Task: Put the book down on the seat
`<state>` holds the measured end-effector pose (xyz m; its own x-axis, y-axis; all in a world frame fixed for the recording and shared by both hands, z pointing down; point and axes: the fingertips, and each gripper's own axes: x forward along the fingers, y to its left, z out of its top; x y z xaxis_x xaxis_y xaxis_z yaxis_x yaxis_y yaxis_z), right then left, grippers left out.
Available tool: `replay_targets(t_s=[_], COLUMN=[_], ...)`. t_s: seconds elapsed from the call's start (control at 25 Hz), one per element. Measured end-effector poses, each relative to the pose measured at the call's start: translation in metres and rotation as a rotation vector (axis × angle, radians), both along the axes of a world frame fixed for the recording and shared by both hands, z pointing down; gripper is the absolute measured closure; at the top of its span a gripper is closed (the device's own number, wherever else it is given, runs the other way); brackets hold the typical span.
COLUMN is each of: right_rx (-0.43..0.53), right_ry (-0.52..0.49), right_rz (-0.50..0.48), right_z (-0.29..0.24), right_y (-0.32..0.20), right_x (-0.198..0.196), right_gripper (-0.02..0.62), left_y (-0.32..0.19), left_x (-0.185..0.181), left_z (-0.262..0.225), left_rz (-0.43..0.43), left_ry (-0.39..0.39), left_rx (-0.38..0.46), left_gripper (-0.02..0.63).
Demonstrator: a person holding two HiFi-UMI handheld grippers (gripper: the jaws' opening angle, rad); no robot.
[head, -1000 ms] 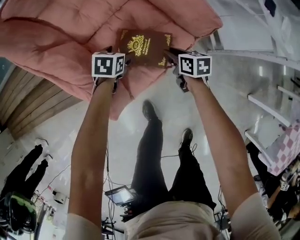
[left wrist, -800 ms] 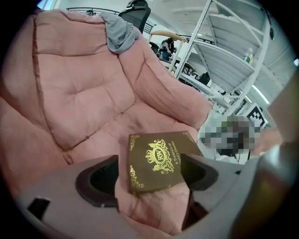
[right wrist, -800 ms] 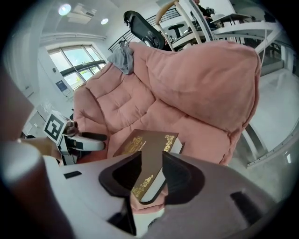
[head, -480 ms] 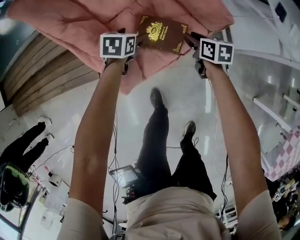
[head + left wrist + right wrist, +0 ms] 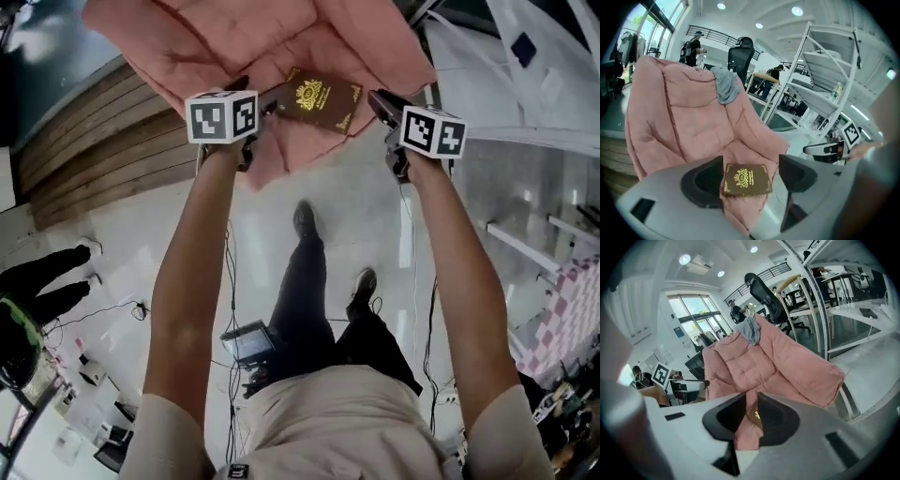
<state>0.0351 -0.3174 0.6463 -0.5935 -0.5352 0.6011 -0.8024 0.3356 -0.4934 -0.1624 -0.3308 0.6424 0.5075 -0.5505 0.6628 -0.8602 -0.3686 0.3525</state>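
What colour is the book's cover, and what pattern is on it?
The book is dark brown with a gold emblem and gold corner ornaments; clearest in the left gripper view.

1 brown book (image 5: 314, 98) w/ gold print, 1 pink padded seat (image 5: 234, 37), 1 grey cloth (image 5: 725, 85)

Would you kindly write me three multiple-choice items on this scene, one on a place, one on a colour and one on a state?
1. Where does the dark brown rectangular book lie?
A. blue plastic crate
B. pink padded chair seat
C. cardboard box
2. Its cover emblem is:
A. gold
B. silver
C. red
3. The book is:
A. open, pages up
B. standing on edge
C. closed, cover up

Key: 1 B, it rests on pink padding; 2 A, the crest gleams gold; 3 C, the whole cover faces up.
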Motion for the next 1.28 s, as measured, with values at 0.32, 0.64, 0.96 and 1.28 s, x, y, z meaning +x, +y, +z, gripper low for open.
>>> replay_targets(t_s=[0.32, 0.64, 0.96, 1.28], right_rx=[0.176, 0.42, 0.592, 0.746], right_ry=[-0.114, -0.103, -0.057, 0.011], right_rz=[-0.068, -0.189, -0.291, -0.376], right_z=[-0.148, -0.307, -0.428, -0.522], right_y=[0.028, 0.09, 0.163, 0.242], right_x=[-0.002, 0.005, 0.019, 0.031], right_gripper=[0.609, 0.609, 0.609, 0.609], left_y=[0.025, 0.092, 0.189, 0.288], left_x=[0.008, 0.014, 0.027, 0.048], left_z=[-0.158, -0.352, -0.489, -0.571], left_rz=[-0.037, -0.062, -0.015, 0.05], left_ry=[0.077, 0.211, 0.197, 0.144], left_rx=[0.235, 0.559, 0.767, 0.922], left_gripper=[0.448, 0.567, 0.584, 0.586])
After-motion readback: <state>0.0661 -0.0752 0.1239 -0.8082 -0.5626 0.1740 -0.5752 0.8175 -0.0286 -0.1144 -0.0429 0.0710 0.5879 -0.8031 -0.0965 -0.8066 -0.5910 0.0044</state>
